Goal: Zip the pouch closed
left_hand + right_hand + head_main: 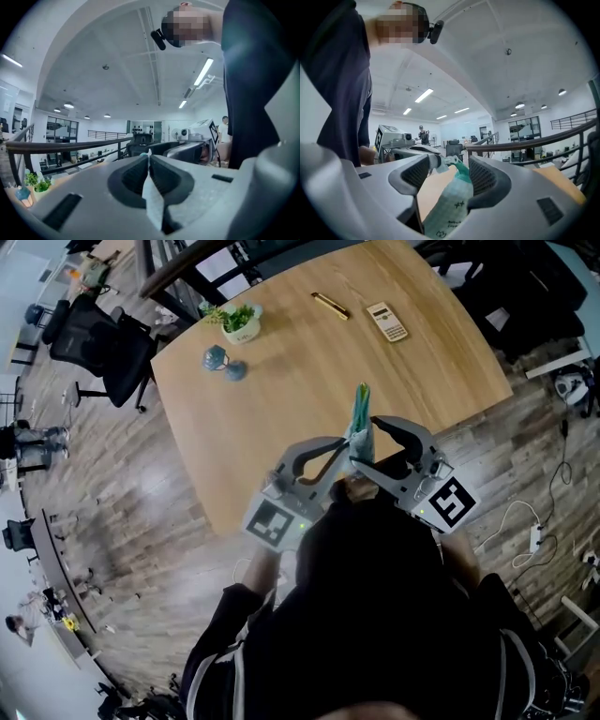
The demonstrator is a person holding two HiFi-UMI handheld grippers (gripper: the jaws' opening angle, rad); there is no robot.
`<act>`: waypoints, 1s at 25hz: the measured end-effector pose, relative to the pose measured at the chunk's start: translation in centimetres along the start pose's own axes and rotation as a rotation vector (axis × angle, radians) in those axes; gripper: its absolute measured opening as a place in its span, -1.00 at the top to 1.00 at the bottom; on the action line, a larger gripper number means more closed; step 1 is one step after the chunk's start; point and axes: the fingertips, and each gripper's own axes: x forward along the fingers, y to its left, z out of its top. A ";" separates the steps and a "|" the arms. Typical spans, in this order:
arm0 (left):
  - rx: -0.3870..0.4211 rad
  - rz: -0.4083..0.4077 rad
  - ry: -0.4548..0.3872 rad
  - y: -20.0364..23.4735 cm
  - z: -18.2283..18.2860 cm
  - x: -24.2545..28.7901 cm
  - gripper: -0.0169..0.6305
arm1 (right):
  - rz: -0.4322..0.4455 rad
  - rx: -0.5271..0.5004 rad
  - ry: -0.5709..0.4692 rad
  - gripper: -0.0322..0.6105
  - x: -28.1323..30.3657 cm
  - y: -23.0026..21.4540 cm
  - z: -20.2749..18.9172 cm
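Observation:
A teal-green patterned pouch (360, 420) stands upright in the air over the near edge of the wooden table (309, 381), close to the person's body. My left gripper (345, 450) is shut on a thin pale edge of it (151, 190); the jaws meet with only that fabric between them (149, 157). My right gripper (367, 442) stands open, one jaw on each side of the pouch (449, 206). In the right gripper view (450, 161) the pouch's top end lies in the gap, near the left gripper's tip (432, 162). The zipper is not visible.
On the table's far side are a small potted plant (239, 322), a blue-grey figure (217, 358), a gold pen (330, 305) and a calculator (386, 322). A black office chair (103, 348) stands left of the table. Cables lie on the floor at the right (525, 521).

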 end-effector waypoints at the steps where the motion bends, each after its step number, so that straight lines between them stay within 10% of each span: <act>1: -0.008 -0.008 -0.009 -0.1 0.2 -0.1 0.91 | 0.010 -0.013 -0.017 0.06 0.2 0.4 0.5; 10: -0.127 -0.172 -0.210 -1.5 4.1 -1.9 0.91 | 0.008 -0.020 -0.371 0.14 -0.8 1.2 8.2; 25: -0.189 -0.216 -0.329 -0.9 6.9 -2.5 0.91 | -0.027 -0.067 -0.390 0.59 0.2 1.7 9.4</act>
